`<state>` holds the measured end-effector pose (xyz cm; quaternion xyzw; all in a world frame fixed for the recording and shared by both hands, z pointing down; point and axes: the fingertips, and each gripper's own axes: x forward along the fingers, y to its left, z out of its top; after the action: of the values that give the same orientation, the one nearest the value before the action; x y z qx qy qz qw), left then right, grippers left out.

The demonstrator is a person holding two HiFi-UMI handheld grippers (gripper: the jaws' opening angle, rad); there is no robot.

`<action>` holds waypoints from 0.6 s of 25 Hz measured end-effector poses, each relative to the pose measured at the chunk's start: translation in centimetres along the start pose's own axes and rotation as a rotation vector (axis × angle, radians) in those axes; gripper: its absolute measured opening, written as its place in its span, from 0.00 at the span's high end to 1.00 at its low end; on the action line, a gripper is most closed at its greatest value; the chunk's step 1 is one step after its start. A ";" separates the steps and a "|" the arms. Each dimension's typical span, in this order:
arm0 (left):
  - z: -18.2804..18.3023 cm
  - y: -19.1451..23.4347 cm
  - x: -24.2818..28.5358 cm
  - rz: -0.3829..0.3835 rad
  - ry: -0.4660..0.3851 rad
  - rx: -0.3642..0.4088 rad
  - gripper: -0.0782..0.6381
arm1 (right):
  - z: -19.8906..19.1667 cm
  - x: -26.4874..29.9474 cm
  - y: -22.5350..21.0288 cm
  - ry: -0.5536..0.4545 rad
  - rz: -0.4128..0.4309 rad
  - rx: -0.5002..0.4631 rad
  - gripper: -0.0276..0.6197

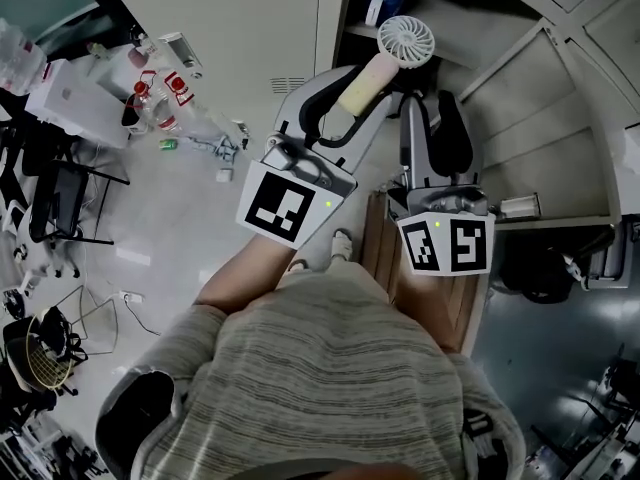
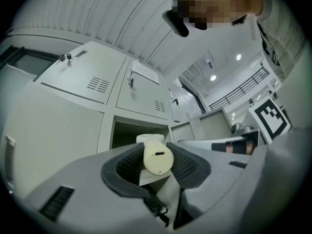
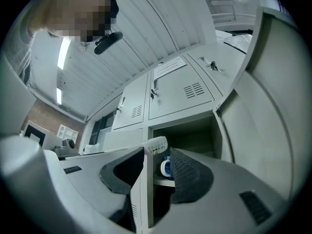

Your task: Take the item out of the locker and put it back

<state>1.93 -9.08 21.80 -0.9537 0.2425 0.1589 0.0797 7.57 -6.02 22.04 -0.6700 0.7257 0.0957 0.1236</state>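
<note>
My left hand-held gripper clamped on fan handle, fan head just before open locker; right hand-held gripper apart, empty.

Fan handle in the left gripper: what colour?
Pale cream-yellow fan handle, below a white fan head. Clearest in the head view.

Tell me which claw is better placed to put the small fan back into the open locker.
Left. The left claw is closed on the handle of the fan, whose head points toward the locker. The right claw is open and empty, so it would need a handover first.
</note>
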 end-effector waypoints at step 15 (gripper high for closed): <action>1.2 -2.1 -1.5 -0.056 -0.015 0.000 0.69 | 1.0 -2.4 1.0 -0.013 -0.045 -0.015 0.71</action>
<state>1.42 -6.34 21.31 -0.9589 0.2154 0.1635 0.0860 6.77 -3.32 21.84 -0.6866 0.7087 0.1030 0.1254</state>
